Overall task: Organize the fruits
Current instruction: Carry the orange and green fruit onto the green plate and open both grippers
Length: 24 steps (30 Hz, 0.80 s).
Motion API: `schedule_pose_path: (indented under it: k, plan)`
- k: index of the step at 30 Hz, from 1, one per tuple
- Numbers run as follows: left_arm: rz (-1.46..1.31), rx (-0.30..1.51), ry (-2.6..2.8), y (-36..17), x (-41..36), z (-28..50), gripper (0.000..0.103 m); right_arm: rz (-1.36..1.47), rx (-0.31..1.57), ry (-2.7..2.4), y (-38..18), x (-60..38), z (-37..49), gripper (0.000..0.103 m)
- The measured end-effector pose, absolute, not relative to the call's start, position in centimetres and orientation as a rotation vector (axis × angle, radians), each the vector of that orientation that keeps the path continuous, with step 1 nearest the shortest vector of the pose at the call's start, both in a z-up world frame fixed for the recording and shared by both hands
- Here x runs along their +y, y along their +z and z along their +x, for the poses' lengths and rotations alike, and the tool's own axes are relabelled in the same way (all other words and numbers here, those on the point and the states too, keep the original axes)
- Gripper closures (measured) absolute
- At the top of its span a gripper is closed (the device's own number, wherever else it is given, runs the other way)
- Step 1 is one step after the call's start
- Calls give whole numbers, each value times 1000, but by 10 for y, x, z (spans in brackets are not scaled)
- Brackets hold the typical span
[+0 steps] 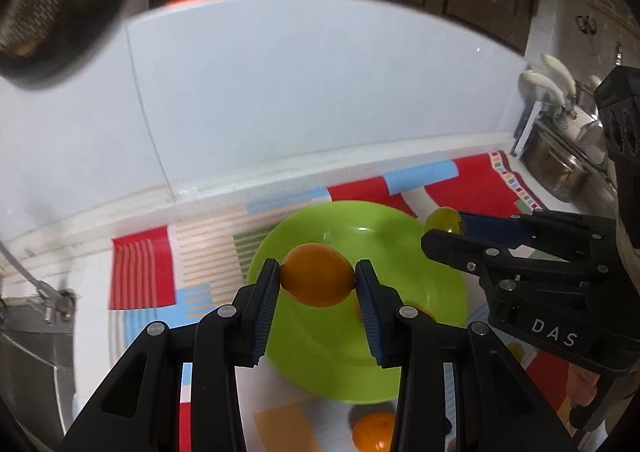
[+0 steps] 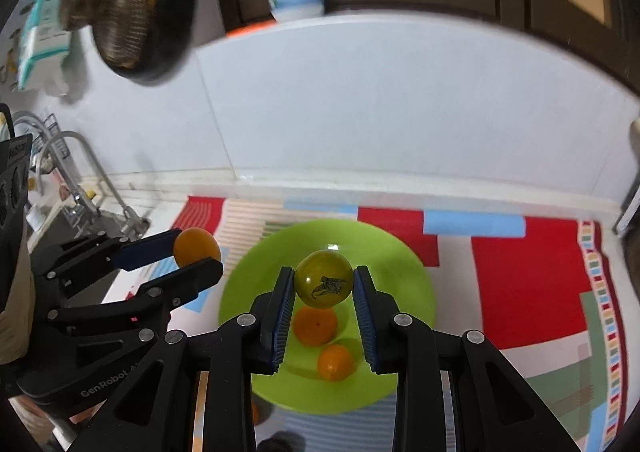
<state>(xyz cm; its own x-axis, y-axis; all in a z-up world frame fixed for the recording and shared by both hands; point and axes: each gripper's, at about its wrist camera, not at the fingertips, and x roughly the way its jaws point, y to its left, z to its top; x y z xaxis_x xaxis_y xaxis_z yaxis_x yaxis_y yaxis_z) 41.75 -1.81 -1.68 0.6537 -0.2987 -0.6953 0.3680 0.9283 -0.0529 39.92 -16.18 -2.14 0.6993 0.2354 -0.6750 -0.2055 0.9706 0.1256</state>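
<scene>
My left gripper [image 1: 317, 280] is shut on an orange [image 1: 318, 275], held above a lime-green plate [image 1: 436, 284]. From the right wrist view that same orange [image 2: 197, 246] shows at the left, above the mat beside the plate [image 2: 404, 264]. My right gripper [image 2: 323, 286] is shut on a yellow-green ball with a dark print [image 2: 323, 279], hanging over the plate's middle; the ball [image 1: 442, 219] also shows in the left wrist view, in the right gripper [image 1: 444, 228]. Two oranges lie on the plate, a larger one [image 2: 315, 326] and a smaller one [image 2: 336, 362]. Another orange [image 1: 373, 432] lies on the mat in front of the plate.
A mat [image 2: 528, 284] with red, blue and striped patches covers the counter below a white tiled wall [image 2: 360, 99]. A sink with a tap [image 2: 80, 187] lies to the left. Steel pots [image 1: 568, 171] stand at the right. A black pan [image 2: 136, 11] hangs on the wall.
</scene>
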Motion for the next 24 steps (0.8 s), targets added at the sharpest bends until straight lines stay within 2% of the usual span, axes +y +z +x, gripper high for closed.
schedule_pose_path:
  k: [10,24]
  plan:
    - [95,887,-400,-53,-29,471,65,93,908,235,-65,-173,455,72]
    - [126,960,-451,-81,-45,496,64,94,967,223,-92,-183,480,72]
